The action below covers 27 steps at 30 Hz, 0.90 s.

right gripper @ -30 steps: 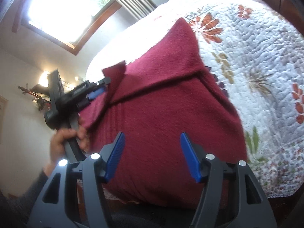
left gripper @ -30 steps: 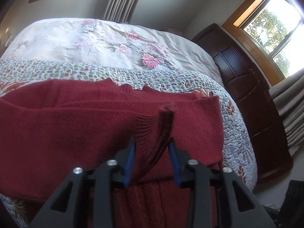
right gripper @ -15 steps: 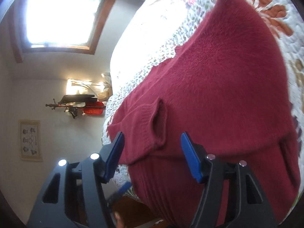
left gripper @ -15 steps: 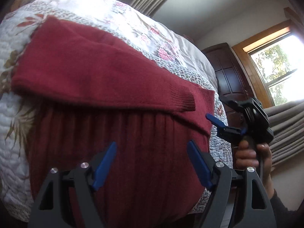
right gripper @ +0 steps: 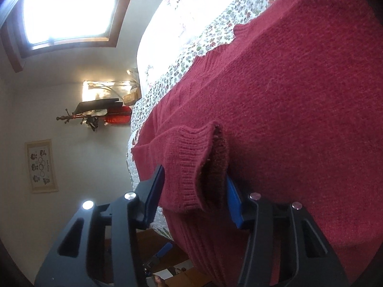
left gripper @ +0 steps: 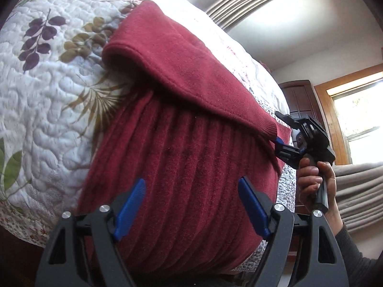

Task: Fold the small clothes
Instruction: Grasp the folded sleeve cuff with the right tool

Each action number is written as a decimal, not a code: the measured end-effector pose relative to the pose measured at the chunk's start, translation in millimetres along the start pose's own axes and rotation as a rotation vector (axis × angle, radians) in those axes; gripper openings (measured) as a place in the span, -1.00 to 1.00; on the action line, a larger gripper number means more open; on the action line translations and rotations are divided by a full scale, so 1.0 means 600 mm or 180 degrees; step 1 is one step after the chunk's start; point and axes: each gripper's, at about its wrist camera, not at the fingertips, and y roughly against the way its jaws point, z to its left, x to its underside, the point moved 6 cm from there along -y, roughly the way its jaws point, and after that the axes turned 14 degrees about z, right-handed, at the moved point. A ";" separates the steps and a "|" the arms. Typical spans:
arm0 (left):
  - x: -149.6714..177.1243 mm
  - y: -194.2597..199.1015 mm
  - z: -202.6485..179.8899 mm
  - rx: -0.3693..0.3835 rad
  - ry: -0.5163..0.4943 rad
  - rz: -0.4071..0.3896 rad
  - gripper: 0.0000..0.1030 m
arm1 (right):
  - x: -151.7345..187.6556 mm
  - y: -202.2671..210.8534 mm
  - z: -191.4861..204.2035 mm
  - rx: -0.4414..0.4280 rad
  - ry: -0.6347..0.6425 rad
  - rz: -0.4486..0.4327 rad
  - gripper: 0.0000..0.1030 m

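One dark red knitted sweater [left gripper: 182, 167] is lying on the white quilted bedspread with leaf and flower prints [left gripper: 47, 100], its ribbed lower body draping over the near edge of the bed and its long axis running from that edge toward the far side. One fuzzy sleeve [left gripper: 191, 81] is lying folded across the body from far left to near right, ending in a ribbed cuff [right gripper: 191, 165]. The left gripper [left gripper: 191, 205] is hovering with its jaws apart over the ribbed body, while the right gripper [right gripper: 195, 189], gripped by a hand [left gripper: 316, 181], is bracketing the cuff with its blue pads; I cannot tell whether they are pinching it.
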 end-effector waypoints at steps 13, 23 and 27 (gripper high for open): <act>0.000 0.004 -0.002 0.0076 0.0007 0.0011 0.55 | -0.023 0.068 0.113 0.0087 0.0431 -0.0325 -0.88; -0.012 0.003 -0.011 0.0077 -0.0041 -0.0016 0.55 | -0.014 0.236 0.109 0.0439 0.0602 -0.0885 -0.88; -0.016 0.002 -0.007 0.0063 -0.0042 -0.0016 0.55 | -0.015 0.260 0.029 0.0426 0.0316 -0.0976 -0.88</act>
